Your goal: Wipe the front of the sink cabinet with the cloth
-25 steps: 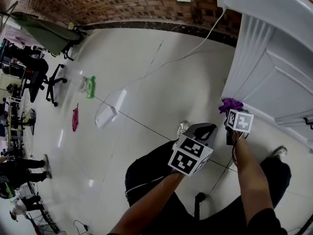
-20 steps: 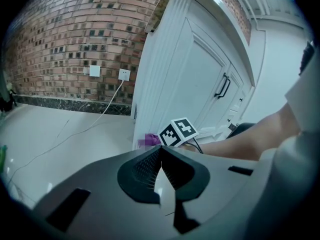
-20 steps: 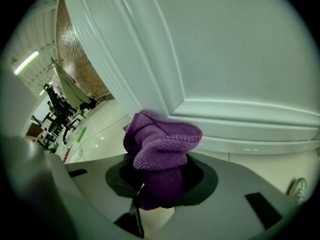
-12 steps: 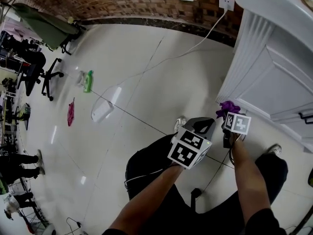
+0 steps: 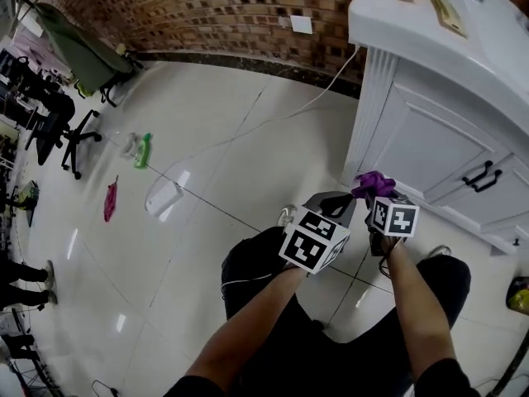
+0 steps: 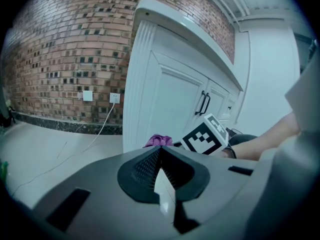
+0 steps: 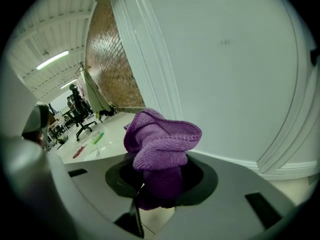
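The white sink cabinet stands at the right of the head view, with panelled doors and black handles; its front fills the right gripper view. My right gripper is shut on a bunched purple cloth, which it holds close to the cabinet's lower left corner without clear contact. In the head view the cloth pokes out ahead of the marker cube. My left gripper sits just left of the right one, jaws shut with nothing between them. The cabinet rises ahead of it.
A white cable runs across the tiled floor to a wall socket on the brick wall. A green spray bottle and a pink rag lie far left. Office chairs stand beyond. My legs and shoes are below the grippers.
The head view has tilted, so the cabinet's top and doors now show. Both grippers shifted slightly left and up in the view; the cloth stays gripped near the cabinet's corner.
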A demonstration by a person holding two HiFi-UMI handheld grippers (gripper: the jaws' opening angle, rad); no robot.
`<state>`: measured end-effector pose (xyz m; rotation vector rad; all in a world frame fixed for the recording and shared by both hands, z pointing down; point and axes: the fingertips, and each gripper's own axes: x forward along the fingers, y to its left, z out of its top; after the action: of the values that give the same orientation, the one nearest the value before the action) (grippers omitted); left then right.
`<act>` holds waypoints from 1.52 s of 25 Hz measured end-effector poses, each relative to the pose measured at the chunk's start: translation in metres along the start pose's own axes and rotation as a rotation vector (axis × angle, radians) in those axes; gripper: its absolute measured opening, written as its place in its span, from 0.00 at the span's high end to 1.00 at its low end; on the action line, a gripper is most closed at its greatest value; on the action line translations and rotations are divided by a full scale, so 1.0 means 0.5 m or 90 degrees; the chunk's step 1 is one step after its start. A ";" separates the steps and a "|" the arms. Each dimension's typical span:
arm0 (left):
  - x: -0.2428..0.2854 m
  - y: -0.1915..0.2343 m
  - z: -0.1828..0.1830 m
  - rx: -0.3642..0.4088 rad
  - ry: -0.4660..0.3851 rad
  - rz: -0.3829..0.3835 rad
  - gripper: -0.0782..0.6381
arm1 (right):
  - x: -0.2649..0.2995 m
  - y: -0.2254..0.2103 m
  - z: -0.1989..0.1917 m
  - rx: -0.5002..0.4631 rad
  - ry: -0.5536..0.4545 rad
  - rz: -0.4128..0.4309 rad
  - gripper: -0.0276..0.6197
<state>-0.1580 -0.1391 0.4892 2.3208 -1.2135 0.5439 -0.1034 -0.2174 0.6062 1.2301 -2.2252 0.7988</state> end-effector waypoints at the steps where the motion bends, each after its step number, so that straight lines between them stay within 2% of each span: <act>1: -0.006 -0.014 0.011 0.005 -0.008 -0.003 0.88 | -0.026 0.006 0.019 -0.003 -0.016 0.004 0.74; 11: -0.088 -0.155 0.137 0.042 -0.114 -0.029 0.88 | -0.341 0.064 0.191 -0.083 -0.199 0.040 0.74; 21: -0.210 -0.323 0.241 0.077 -0.215 -0.056 0.88 | -0.644 0.104 0.272 -0.134 -0.375 0.047 0.74; 30: -0.276 -0.462 0.254 0.101 -0.254 -0.092 0.88 | -0.836 0.130 0.244 -0.175 -0.464 0.055 0.74; 38: -0.323 -0.575 0.205 0.100 -0.263 -0.129 0.88 | -0.957 0.137 0.152 -0.167 -0.501 0.071 0.74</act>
<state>0.0101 0.0530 0.2568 2.7437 -1.1186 0.0911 0.0609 0.0423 0.2252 1.4530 -2.9040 0.0132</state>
